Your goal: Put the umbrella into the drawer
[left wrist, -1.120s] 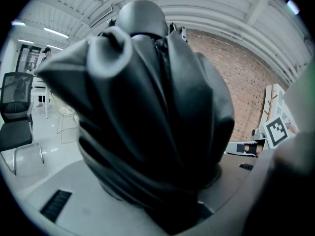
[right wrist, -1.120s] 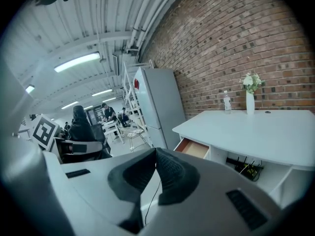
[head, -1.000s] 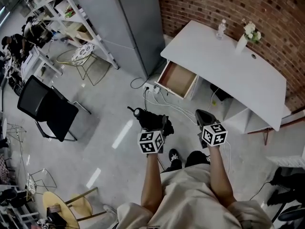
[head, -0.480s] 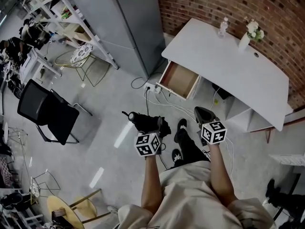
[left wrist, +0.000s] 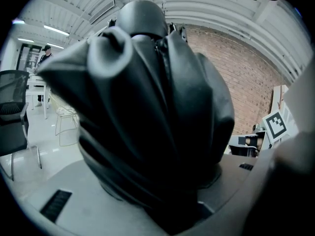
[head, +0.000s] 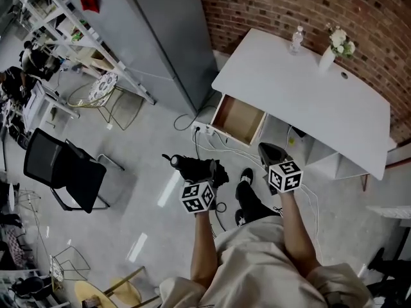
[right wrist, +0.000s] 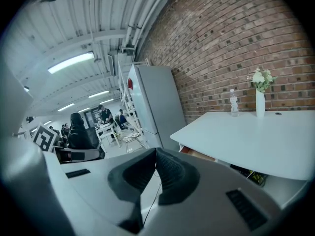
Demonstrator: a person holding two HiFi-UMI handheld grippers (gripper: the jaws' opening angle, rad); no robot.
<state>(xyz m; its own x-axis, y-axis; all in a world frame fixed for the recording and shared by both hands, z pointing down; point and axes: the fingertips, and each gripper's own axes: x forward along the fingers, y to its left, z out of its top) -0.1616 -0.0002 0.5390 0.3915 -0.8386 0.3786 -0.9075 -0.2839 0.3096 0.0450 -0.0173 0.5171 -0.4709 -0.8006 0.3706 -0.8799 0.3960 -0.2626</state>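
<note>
A folded black umbrella is clamped in my left gripper, which is shut on it; its bunched fabric fills the left gripper view and hides the jaw tips. My right gripper is shut with nothing in it; its dark pads meet in front of the camera. Both hang above the floor, short of the white desk. The wooden drawer stands pulled out from the desk's left end, with nothing visible inside.
A grey cabinet rises left of the drawer, against the brick wall. Cables and a power strip lie on the floor before the drawer. A bottle and a flower vase top the desk. A black chair stands far left.
Both grippers have moved forward towards the desk and drawer, the umbrella still in the left one. The person's dark shoe has stepped ahead between them.
</note>
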